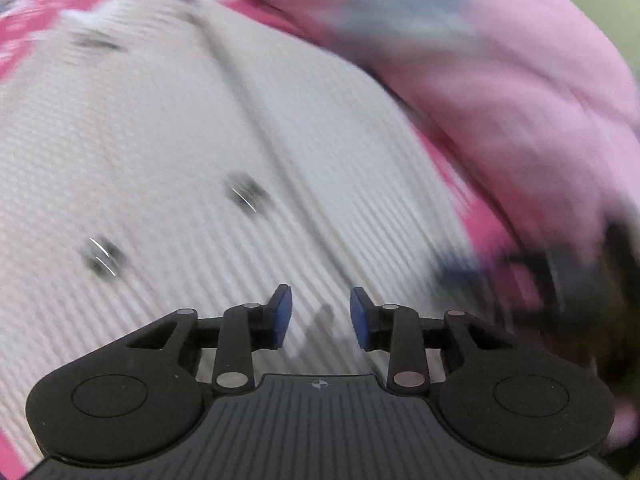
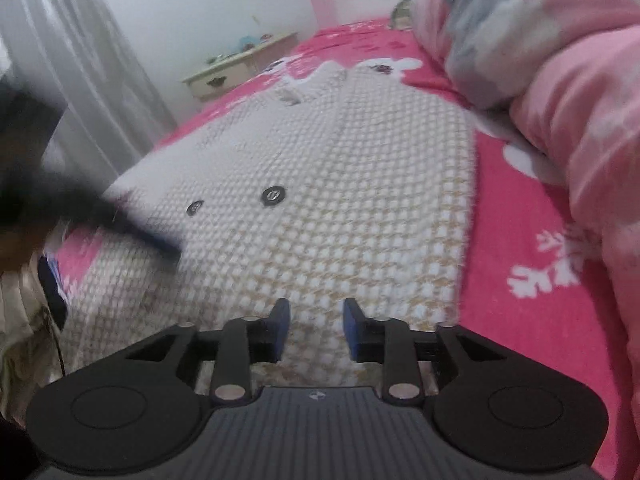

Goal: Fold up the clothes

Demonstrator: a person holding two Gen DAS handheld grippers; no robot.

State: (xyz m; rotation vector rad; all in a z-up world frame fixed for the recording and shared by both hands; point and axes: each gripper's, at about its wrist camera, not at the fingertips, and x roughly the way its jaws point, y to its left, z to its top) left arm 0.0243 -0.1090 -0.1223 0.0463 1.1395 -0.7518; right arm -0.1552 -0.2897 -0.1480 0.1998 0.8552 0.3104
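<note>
A white, waffle-textured knit garment (image 2: 332, 184) with round dark snap buttons (image 2: 273, 195) lay spread flat along a bed covered by a hot-pink sheet (image 2: 516, 216) printed with white flowers. Your left hand-held gripper (image 1: 321, 316) hung over the garment's ribbed weave, its blue-padded fingers (image 1: 282, 316) standing a narrow gap apart with nothing between them; that view was smeared by motion, the buttons (image 1: 245, 194) streaked. Your right hand-held gripper (image 2: 316, 330) hovered above the near end of the same garment, its blue pads (image 2: 352, 330) likewise parted by a narrow gap and clasping nothing, the cloth visible through the opening. In the right wrist view, the left tool appeared as a dark blur (image 2: 132, 228) at the garment's left edge. A pale pink quilt (image 2: 568, 92) with grey-blue patches was bunched along the right side of the bed, beside the garment. Beyond the bed stood a cream bedside cabinet (image 2: 236, 70) against a white wall, with a sheer grey curtain (image 2: 80, 80) hanging at left.
</note>
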